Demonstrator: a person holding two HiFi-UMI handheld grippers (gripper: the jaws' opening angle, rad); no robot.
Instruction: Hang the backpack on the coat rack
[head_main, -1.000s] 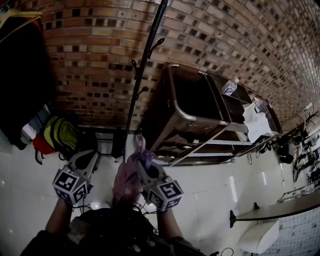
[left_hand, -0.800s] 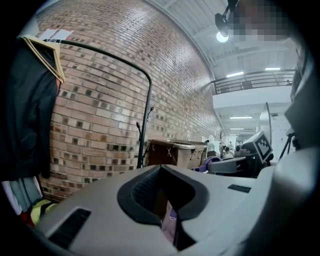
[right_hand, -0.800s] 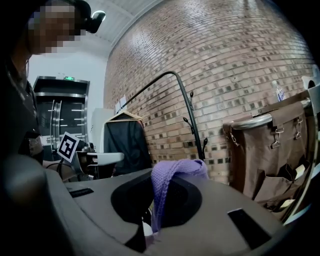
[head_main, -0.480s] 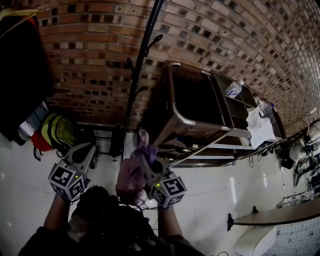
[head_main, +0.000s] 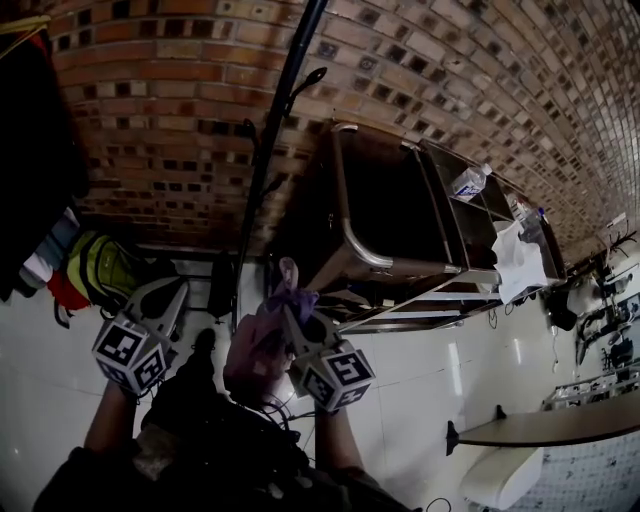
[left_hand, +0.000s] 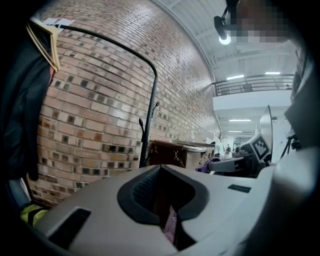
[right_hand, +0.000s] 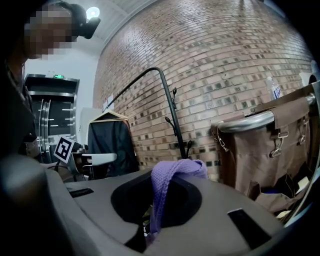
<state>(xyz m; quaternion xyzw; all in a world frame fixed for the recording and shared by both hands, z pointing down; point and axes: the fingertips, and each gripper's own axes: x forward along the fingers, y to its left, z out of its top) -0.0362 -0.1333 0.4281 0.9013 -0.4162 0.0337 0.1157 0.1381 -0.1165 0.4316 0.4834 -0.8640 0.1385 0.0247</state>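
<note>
right gripper pinches the purple backpack strap; left gripper jaws closed empty, coat rack ahead.

A brick wall of red and dark bricks closed the room ahead, meeting a glossy white tiled floor. Against it stood a brown canvas cart with a rounded metal rim, and beside that a shelf unit carrying a water bottle and a white cloth. Dark garments hung at the left. Cables lay along the floor at the right. Overhead, strip lights glowed above an upper-level railing.
</note>
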